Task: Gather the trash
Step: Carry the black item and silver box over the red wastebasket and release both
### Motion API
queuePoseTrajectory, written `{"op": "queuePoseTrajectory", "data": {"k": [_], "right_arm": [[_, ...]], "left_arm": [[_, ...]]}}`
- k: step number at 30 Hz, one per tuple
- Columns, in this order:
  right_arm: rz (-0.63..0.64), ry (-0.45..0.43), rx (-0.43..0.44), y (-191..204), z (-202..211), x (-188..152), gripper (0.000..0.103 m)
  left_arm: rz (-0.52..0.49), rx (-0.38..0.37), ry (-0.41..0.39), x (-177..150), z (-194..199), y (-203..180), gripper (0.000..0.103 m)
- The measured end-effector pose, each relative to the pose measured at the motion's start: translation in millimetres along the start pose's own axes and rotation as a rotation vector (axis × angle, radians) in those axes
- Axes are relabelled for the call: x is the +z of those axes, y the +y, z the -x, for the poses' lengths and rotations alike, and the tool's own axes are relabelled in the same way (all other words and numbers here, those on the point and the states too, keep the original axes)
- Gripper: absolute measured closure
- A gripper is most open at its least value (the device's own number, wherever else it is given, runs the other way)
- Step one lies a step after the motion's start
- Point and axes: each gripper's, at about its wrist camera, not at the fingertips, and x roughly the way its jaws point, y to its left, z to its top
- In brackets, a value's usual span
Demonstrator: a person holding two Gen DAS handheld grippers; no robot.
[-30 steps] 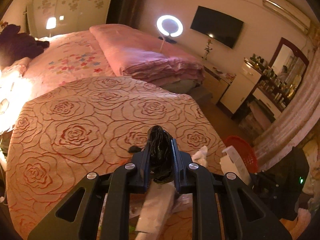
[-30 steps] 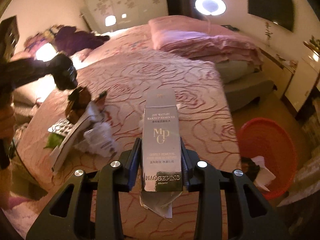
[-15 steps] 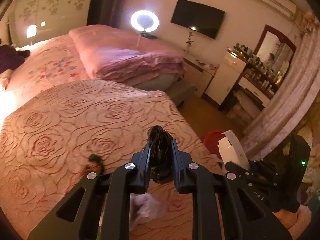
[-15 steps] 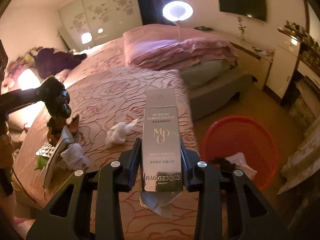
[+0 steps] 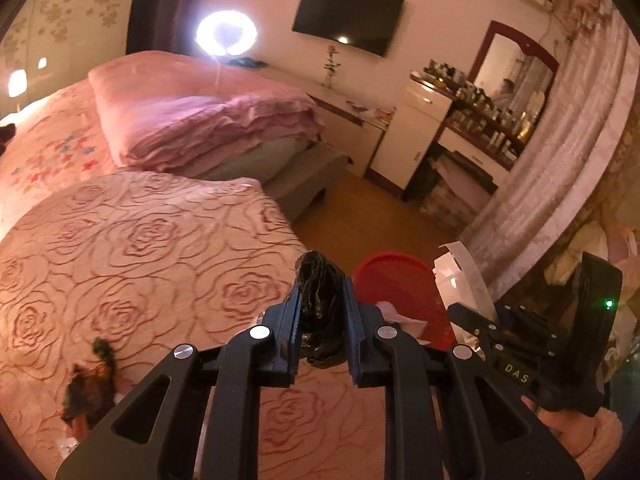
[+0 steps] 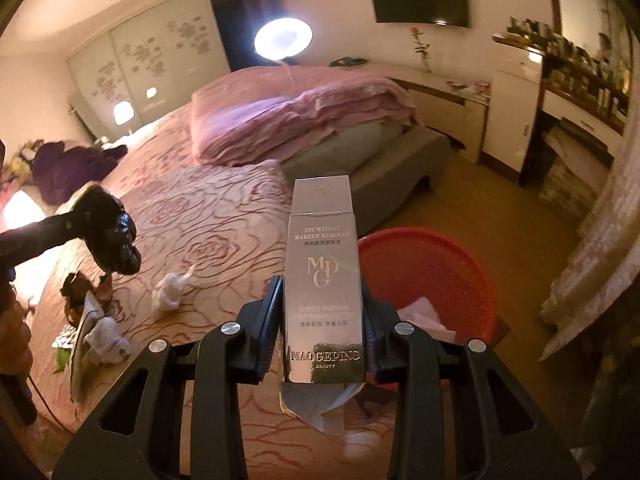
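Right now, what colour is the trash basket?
Red basket, clearest in the right wrist view.

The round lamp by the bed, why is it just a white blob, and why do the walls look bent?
Left wrist view: the ring light overexposes into glare. Right wrist view: the same ring light glares too; the fisheye lens bends the walls, while the makeup remover box stays sharp.

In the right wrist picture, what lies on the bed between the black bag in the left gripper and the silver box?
A crumpled white tissue lies on the rose bedspread between the black bag and the silver box, seen in the right wrist view.
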Motion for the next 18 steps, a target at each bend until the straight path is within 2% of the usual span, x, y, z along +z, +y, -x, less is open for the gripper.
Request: {"op": "queuePoseTrajectory", "data": {"k": [18], "right_arm": [[-0.116, -0.002, -0.124, -70.4, -2.2, -0.1, 0.069]], "left_arm": [[-0.096, -0.065, 0.113, 13.8, -76.5, -63.4, 0.086]]}}
